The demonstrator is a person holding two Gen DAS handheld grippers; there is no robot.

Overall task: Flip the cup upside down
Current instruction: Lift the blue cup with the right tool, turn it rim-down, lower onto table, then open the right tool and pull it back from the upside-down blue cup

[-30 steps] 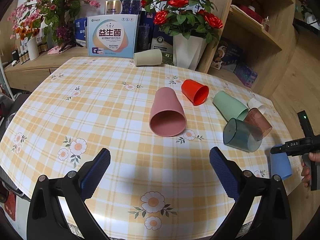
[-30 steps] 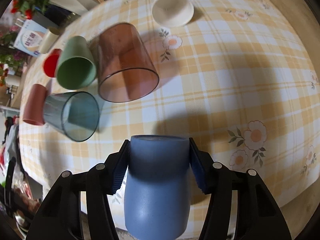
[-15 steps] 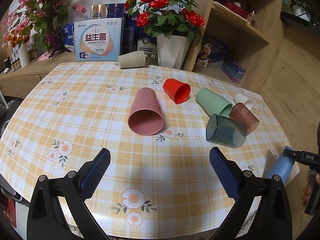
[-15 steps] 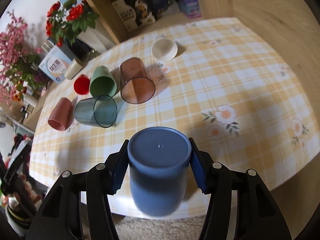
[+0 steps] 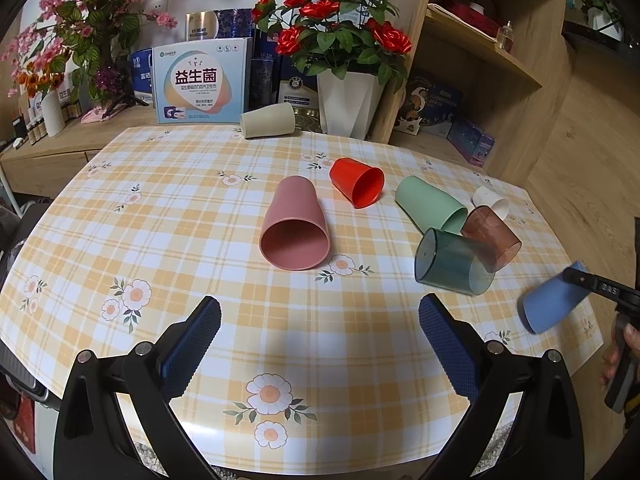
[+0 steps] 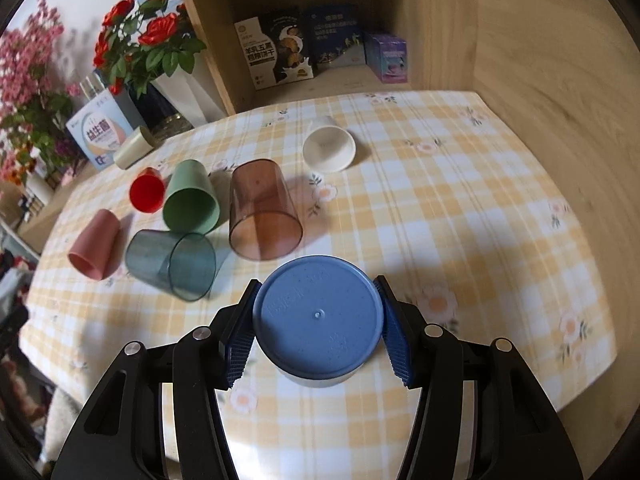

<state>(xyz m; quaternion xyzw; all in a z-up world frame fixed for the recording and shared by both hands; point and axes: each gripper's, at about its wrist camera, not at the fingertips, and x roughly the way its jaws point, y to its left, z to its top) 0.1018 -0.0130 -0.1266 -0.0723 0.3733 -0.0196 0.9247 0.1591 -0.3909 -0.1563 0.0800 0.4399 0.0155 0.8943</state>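
My right gripper (image 6: 318,330) is shut on a blue cup (image 6: 318,318) and holds it in the air above the table's near edge, its flat bottom facing the camera. In the left wrist view the blue cup (image 5: 550,304) hangs tilted at the far right, off the tablecloth. My left gripper (image 5: 320,338) is open and empty above the near part of the table. Several cups lie on their sides: pink (image 5: 296,224), red (image 5: 358,181), green (image 5: 430,204), dark teal (image 5: 454,264), brown (image 5: 492,238), white (image 5: 491,202).
A cream cup (image 5: 268,120) lies at the table's far edge. A white pot of red roses (image 5: 348,100), boxes and pink flowers stand behind it. A wooden shelf unit (image 5: 480,60) rises at the right. The checked tablecloth (image 5: 180,220) covers the table.
The right gripper has lifted the blue cup and rotated it, so its bottom now faces the camera. The left gripper has drawn back slightly and stays open.
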